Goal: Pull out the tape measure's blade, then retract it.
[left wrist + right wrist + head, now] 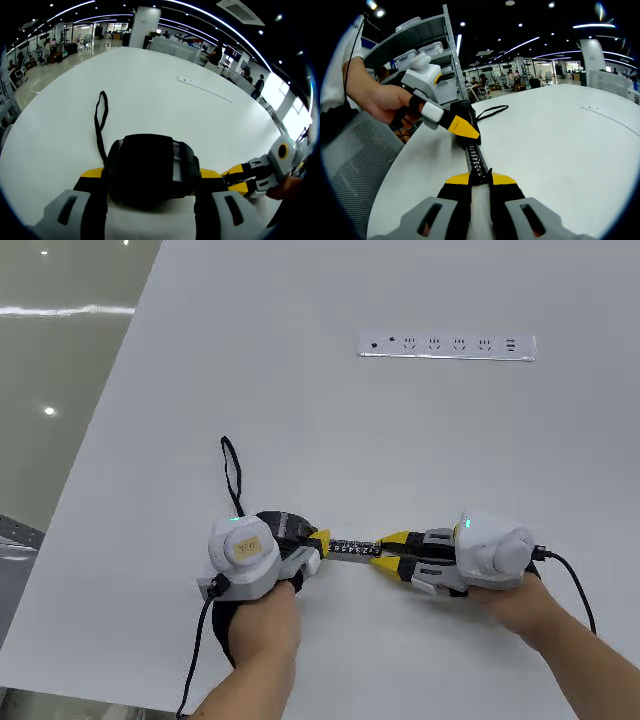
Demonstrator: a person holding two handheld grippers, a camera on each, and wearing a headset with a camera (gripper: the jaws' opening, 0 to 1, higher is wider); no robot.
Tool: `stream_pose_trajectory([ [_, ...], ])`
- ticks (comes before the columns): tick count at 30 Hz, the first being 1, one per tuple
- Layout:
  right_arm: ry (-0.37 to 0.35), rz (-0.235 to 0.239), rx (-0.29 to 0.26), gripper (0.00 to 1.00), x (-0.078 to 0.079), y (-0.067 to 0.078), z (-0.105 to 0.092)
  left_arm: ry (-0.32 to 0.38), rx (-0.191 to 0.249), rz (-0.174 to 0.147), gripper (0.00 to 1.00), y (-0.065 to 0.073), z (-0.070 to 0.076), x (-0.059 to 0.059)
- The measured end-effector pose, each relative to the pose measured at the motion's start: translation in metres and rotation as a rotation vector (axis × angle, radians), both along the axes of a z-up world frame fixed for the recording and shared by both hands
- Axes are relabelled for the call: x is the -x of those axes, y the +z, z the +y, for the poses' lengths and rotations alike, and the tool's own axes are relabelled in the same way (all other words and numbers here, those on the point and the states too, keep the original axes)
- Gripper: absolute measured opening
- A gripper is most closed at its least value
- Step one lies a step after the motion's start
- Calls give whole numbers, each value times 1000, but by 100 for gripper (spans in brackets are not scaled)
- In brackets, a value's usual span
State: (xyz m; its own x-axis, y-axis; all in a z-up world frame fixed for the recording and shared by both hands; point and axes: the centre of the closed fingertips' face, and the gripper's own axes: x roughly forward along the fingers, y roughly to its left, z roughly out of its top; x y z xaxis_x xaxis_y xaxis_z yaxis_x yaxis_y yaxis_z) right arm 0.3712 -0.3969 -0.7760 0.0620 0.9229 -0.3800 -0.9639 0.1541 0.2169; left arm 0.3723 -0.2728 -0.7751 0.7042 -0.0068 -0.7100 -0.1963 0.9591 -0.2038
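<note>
- Left gripper was closed around the black tape measure case. One yellow-tipped jaw sat on each side of it, near the front edge of the white table.
- Facing it from the other side, my right gripper was pinched tight on the blade, jaws together on the tape near its free end.
- Between the two grippers a short stretch of blade was drawn out of the case, dark with pale numbers, and it ran straight from one to the other.
- Just beyond the case, its black wrist strap lay in a narrow loop on the tabletop.
- Farther back, well apart from the grippers, a white power strip lay flat on the table.
</note>
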Motion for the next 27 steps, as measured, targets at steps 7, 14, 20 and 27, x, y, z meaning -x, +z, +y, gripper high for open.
stream_pose_trajectory([
  [7, 5, 3, -2, 12, 0, 0, 8, 3, 3, -3, 69, 0, 0, 0],
  [14, 11, 2, -5, 12, 1, 0, 14, 3, 6, 0, 69, 0, 0, 0],
  [20, 14, 2, -5, 12, 0, 0, 18, 5, 7, -2, 69, 0, 0, 0],
  [27, 16, 3, -6, 12, 0, -1, 20, 7, 8, -4, 69, 0, 0, 0],
])
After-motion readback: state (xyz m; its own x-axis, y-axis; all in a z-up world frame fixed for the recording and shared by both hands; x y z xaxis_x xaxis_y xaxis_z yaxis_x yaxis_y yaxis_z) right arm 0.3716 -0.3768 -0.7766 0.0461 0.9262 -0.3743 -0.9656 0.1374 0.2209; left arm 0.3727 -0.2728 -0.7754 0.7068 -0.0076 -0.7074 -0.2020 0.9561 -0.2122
